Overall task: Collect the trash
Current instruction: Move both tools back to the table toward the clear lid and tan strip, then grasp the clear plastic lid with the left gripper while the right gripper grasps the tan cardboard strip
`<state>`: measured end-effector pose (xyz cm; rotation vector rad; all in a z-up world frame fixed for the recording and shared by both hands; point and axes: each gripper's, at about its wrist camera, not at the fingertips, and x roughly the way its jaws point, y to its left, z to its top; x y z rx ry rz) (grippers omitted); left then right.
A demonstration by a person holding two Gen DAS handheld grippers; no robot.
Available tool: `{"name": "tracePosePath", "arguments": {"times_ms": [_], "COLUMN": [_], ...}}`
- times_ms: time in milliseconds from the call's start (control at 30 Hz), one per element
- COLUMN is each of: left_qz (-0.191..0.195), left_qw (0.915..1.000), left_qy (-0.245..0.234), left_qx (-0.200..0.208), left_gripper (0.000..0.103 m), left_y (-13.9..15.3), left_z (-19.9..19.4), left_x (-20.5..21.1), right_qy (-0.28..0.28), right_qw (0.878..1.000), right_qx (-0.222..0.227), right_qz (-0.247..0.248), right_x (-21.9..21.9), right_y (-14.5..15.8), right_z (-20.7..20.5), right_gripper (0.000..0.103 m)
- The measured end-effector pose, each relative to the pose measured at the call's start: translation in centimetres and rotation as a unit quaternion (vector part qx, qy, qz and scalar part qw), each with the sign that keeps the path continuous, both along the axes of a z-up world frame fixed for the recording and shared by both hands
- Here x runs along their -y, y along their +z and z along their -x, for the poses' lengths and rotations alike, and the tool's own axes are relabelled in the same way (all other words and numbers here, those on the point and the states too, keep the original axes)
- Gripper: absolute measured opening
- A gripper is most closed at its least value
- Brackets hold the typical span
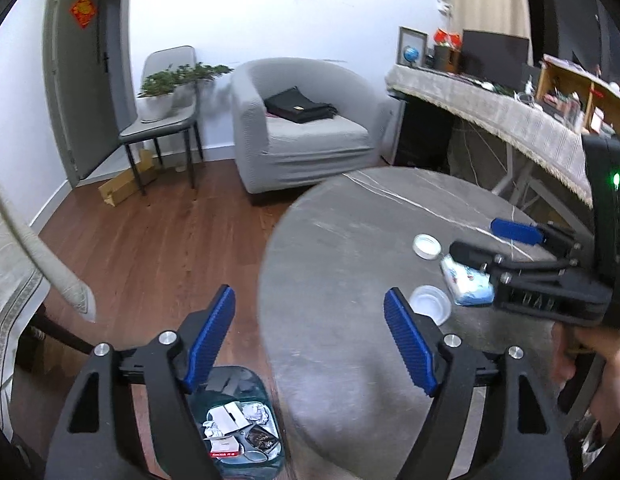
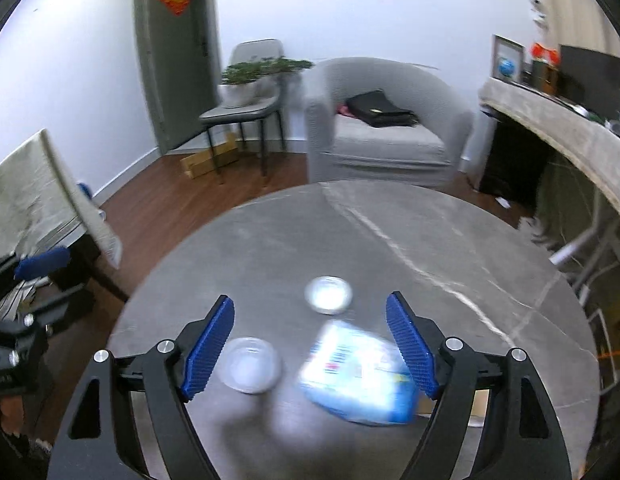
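Plastic film, blue and white, wraps the packet that lies on the near right of the grey round table; it looks like a soft pack of tissues or wipes, so I judge it light, squashy and a little slippery, best taken across its short width near the middle, where the film can crumple between the pads without sliding out. Two small round pieces lie near it: a clear lid to its left and a white cap just beyond it (both blurred, so their exact make is hard to tell); these are probably thin, stiff and very light, and lying flat they would need a pinch across the rim.

The right gripper hangs over the near part of the table with its jaws well apart and nothing between the pads; the packet sits just inside the right pad, but whether it touches I cannot tell. The left gripper is likewise wide open and empty, straddling the table's left edge; below it on the floor stands the bin, already holding crumpled paper and wrappers. In the left view the right gripper reaches in from the right, above the packet.
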<state>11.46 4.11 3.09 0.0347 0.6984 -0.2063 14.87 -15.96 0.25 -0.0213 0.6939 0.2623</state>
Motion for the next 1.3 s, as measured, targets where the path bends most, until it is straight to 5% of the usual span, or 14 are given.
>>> {"name": "tracePosePath", "arguments": {"times_ms": [700,1300], "left_qz": [-0.019,-0.022], "left_qw": [0.9964,0.9949], "left_qy": [-0.067,-0.064], "left_qx": [-0.048,-0.074], "left_gripper": [0.077,0.042], "left_y": [-4.8,-6.4], "left_z": [-2.7,-4.0], "left_x": [9.8,10.4], "right_qy": [-0.081,-0.085], "right_qw": [0.995,0.992], "right_qx": [-0.027,-0.063], "right_qz": [-0.044,-0.072], "right_x": [10.1,11.8], "right_y": [-1.2,-2.6], "right_z": [0.8,0.3], "right_gripper": [0.089,0.089]}}
